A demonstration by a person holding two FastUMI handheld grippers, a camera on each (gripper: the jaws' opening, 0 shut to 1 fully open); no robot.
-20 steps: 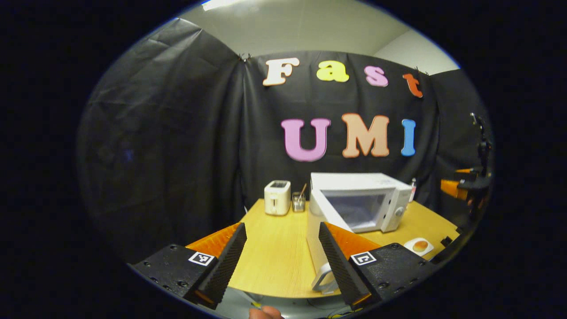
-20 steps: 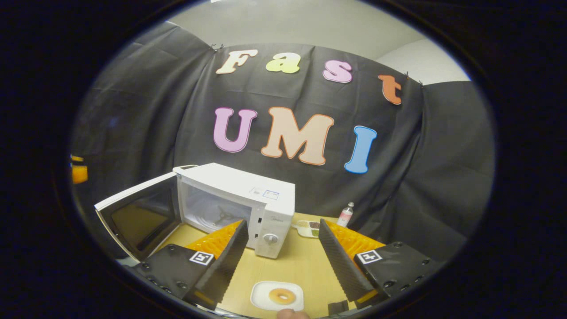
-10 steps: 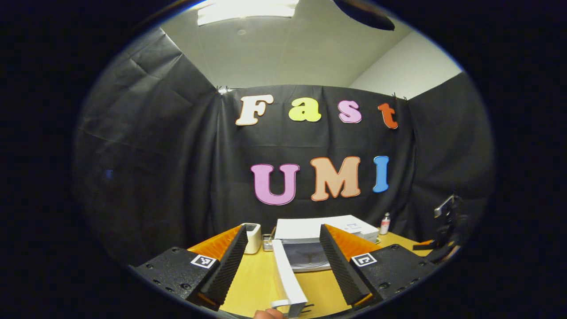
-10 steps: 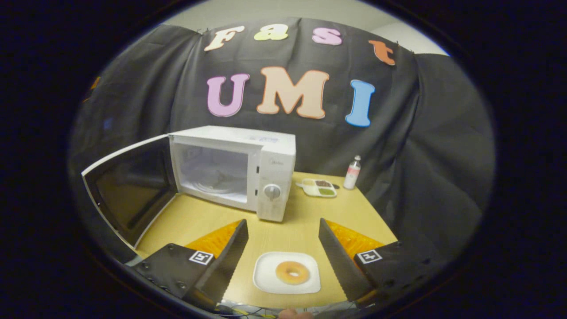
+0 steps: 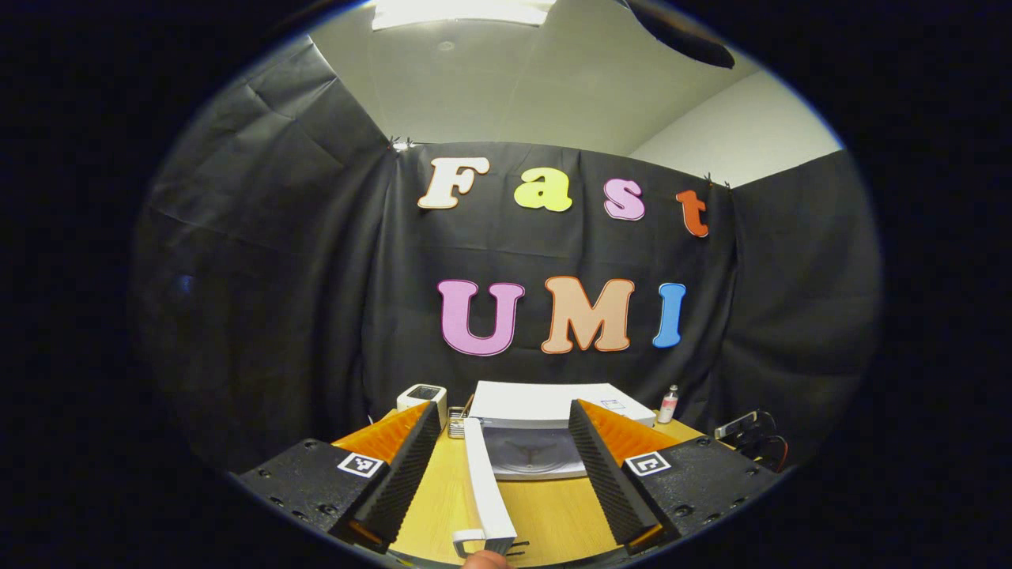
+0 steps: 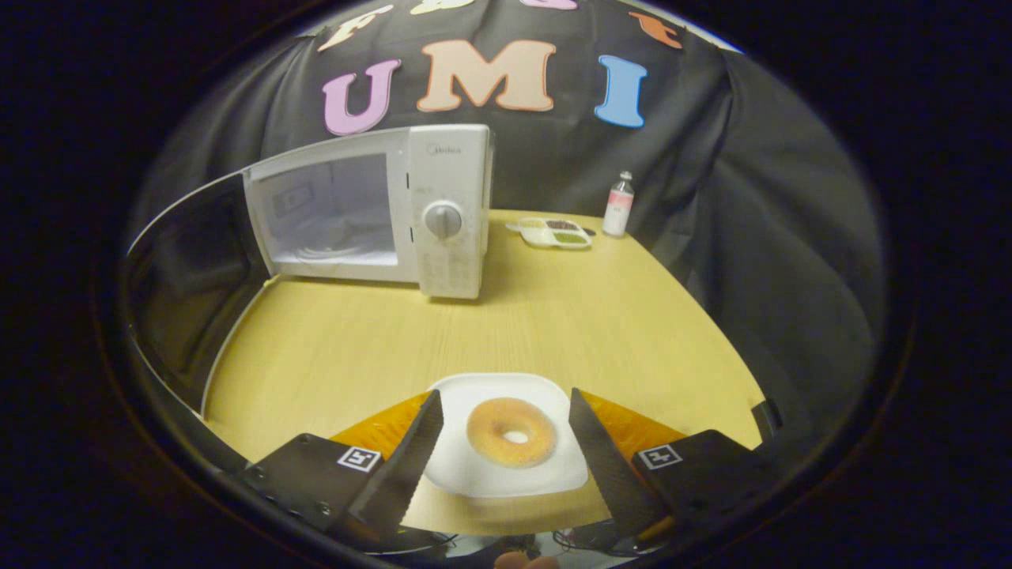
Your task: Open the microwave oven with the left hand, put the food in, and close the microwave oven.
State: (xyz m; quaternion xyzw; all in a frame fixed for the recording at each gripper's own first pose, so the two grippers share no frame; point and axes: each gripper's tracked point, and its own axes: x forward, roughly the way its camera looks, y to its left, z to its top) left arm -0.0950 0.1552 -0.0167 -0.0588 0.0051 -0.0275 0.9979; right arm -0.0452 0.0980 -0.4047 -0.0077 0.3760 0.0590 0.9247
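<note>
Right hand-held gripper point(image 6: 502, 438), spread wide, straddles the doughnut point(image 6: 511, 432) on its plate point(image 6: 474, 474).

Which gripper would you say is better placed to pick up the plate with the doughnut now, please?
The right gripper: its open fingers already flank the plate holding the doughnut, while the left gripper faces the open microwave door.

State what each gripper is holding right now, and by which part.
Nothing is held. The right gripper has its jaws open either side of the plate with the doughnut; the left gripper is open too.
</note>
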